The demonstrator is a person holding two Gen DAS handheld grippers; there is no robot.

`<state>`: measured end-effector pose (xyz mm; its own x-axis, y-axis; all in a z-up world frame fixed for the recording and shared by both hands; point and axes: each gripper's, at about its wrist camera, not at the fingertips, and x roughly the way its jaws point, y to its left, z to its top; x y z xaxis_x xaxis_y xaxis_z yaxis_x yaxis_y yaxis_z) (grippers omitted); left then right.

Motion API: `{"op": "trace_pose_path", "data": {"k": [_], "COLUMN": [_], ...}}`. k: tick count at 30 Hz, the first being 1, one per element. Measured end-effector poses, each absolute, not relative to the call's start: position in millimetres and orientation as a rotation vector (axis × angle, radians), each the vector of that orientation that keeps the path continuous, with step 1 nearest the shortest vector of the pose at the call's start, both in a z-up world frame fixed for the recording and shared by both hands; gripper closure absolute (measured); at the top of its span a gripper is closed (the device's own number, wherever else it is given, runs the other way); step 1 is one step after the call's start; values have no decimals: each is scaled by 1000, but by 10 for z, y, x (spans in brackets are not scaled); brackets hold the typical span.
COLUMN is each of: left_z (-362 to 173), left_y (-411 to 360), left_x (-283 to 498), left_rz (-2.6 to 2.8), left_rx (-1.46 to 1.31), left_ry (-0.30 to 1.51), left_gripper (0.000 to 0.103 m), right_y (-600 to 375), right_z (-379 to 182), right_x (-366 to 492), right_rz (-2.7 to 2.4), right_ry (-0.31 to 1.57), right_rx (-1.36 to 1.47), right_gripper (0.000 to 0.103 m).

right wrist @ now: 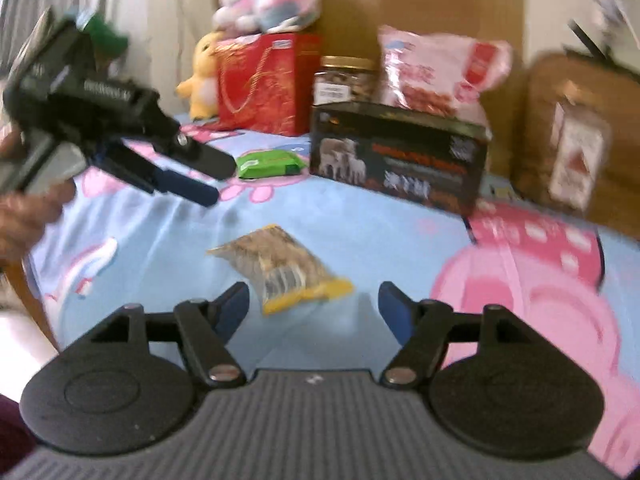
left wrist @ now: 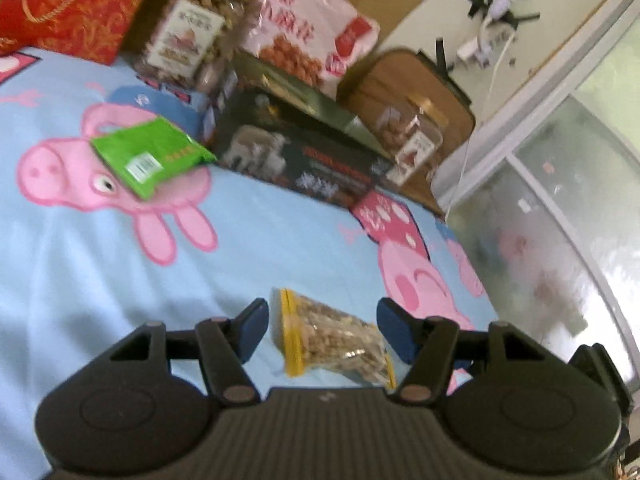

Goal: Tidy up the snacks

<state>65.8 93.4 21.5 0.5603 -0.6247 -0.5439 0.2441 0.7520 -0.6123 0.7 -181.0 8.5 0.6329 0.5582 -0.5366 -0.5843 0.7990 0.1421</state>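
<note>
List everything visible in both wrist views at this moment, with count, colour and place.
zip bag of nuts: 1, clear with yellow seal, on bedsheet near both grippers
green snack packet: 1, green, mid-sheet
black box: 1, black, back row
nut jars: 2, clear, gold lids, back row
pink snack bag: 1, pink, behind box
red gift bag: 1, red, back left
plush toys: several, pink and yellow, around gift bag
bedsheet: 1, blue, pink pigs
left gripper: open
right gripper: open

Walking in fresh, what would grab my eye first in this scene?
Probably the blue cartoon-pig sheet, then the clear bag of nuts lying loose in front of both open grippers. Behind it, snacks line the back: a dark box, a pink bag, a jar, and a green packet lying apart.
</note>
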Motion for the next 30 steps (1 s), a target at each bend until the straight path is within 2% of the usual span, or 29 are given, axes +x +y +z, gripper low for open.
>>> {"op": "trace_pose_path", "data": {"k": [4,6,7,9,20,25,30], "left_z": [101,64,72,85,755,1003,976], "left_y": [769,715,675,645,495,334,180], "left_x": [645,593,584,599,951,1455,2068], "left_rz": [-541,-534,-541,-539,-581,-565,-528], "left_rx": [-500,-500,-484,-486,-411,-363,-368], "left_ry": [897,886,890,902,733,669,679], "left_gripper": [42,43,48,52,52,52,52], "right_y": [-1708,-1611,-1551,-1486,-1584,-1616,-1665], "right_z": [4,-42,-36,-31,316,506,533], "right_x": [-44,-23,-7,17,343,728,1335], "right_rz": [656,645,636,613,547,498,443], "right_ry": [613,622,609,595,434,349,338], "right_rx": [-18,-38,-55,-68,-63,-81,-93], "right_gripper": [33,49,54,76,79,79,76]}}
